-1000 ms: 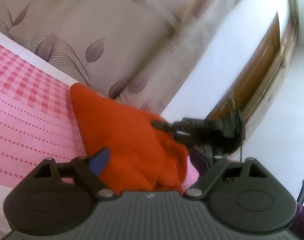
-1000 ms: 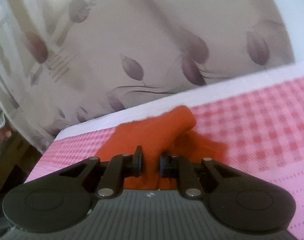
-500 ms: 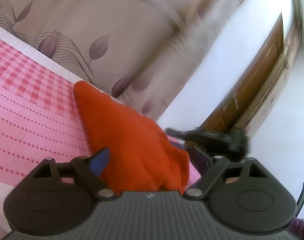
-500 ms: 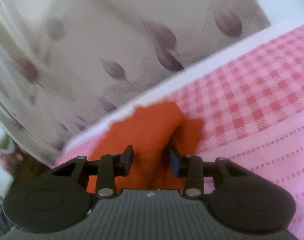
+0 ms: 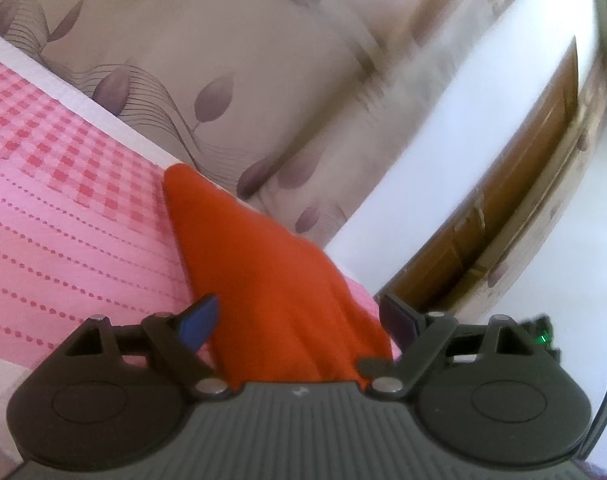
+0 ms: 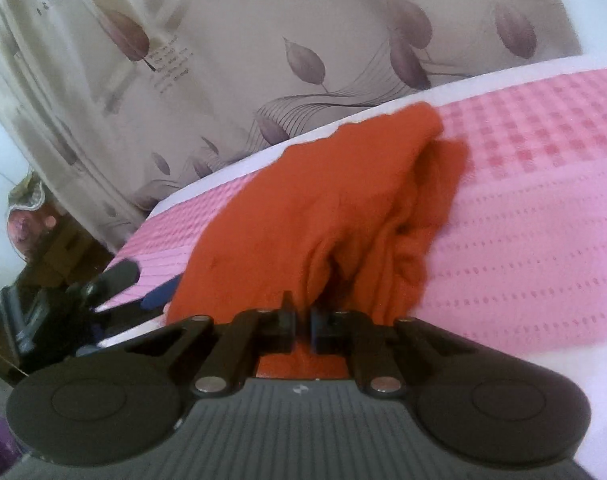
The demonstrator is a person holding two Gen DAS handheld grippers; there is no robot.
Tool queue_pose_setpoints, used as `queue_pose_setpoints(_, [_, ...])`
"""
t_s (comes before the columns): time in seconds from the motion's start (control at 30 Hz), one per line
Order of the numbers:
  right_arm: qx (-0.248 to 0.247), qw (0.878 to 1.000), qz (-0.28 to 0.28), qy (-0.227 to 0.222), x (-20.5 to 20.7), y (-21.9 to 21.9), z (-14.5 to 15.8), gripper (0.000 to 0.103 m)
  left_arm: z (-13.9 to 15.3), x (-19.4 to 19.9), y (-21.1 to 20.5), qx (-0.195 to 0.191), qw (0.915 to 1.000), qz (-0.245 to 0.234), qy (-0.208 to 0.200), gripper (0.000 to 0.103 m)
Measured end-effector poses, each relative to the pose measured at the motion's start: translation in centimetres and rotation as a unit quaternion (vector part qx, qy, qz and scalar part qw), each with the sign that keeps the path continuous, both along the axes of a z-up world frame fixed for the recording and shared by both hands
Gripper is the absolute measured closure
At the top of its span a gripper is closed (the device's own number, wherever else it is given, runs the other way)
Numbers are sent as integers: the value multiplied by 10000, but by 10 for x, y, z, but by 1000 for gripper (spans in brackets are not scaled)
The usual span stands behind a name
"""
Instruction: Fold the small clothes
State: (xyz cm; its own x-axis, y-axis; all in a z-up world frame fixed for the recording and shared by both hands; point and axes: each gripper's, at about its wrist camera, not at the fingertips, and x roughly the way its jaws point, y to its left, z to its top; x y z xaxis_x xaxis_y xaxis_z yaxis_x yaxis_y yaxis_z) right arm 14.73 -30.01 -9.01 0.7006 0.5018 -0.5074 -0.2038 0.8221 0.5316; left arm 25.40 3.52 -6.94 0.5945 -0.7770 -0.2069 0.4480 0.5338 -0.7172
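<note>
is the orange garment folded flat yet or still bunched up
Bunched. The orange garment lies in rumpled ridges on the pink bedspread, one edge pinched in the right hand-held gripper.

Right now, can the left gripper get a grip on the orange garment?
Probably yes. The left gripper is open with the orange garment lying between its fingers on the pink bedspread; nothing blocks closing. The right gripper is shut on the other end.

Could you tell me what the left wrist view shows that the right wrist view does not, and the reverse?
Only the left wrist view shows the wooden door and the left hand-held gripper open around the cloth. Only the right wrist view shows the right hand-held gripper shut on the orange garment and dark clutter beside the bed. Both show the garment, pink bedspread and leaf-print curtain.
</note>
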Motion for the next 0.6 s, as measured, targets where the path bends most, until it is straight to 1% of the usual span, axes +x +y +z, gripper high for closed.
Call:
queue_pose_setpoints(0.03, [17, 10000, -59, 44, -8, -6, 0, 91, 0, 0, 0, -5, 10000, -13, 15, 16])
queue_pose_setpoints(0.1, [-134, 9994, -254, 186, -16, -16, -7, 92, 0, 0, -1, 16, 10000, -38, 1, 16])
queue_pose_setpoints(0.17, [82, 9991, -293, 298, -16, -25, -14, 94, 1, -1, -2, 62, 9999, -63, -54, 16])
queue_pose_setpoints(0.23, [-96, 9993, -281, 246, -14, -21, -9, 94, 3, -3, -3, 131, 9998, -64, -116, 16])
queue_pose_setpoints(0.27, [-87, 9995, -239, 199, -15, -19, -5, 94, 3, -4, -4, 166, 9997, -60, -146, 16])
queue_pose_setpoints(0.33, [10, 9994, -285, 186, -14, -20, 2, 83, 4, -4, -6, 220, 9996, -53, -186, 16])
queue_pose_setpoints(0.37, [-6, 9993, -341, 120, -16, -21, 7, 81, 5, -4, -7, 226, 9995, -59, -200, 16])
queue_pose_setpoints(0.4, [64, 9991, -418, -57, -19, -23, 15, 74, 5, -4, -7, 231, 9995, -64, -202, 16])
queue_pose_setpoints(0.43, [183, 9982, -503, -251, -21, -26, 23, 64, 5, -4, -7, 234, 9995, -68, -202, 16])
queue_pose_setpoints(0.47, [211, 9969, -612, -437, -22, -26, 31, 60, 5, -4, -7, 234, 9995, -71, -206, 16])
queue_pose_setpoints(0.5, [149, 9957, -680, -618, -21, -23, 37, 59, 5, -4, -7, 228, 9995, -74, -210, 16])
queue_pose_setpoints(0.57, [7, 9924, -641, -1053, -14, -12, 50, 59, 5, -5, -7, 241, 9994, -84, -233, 16])
queue_pose_setpoints(0.6, [-18, 9923, -520, -1122, -2, -4, 55, 59, 5, -5, -7, 249, 9993, -86, -254, 16])
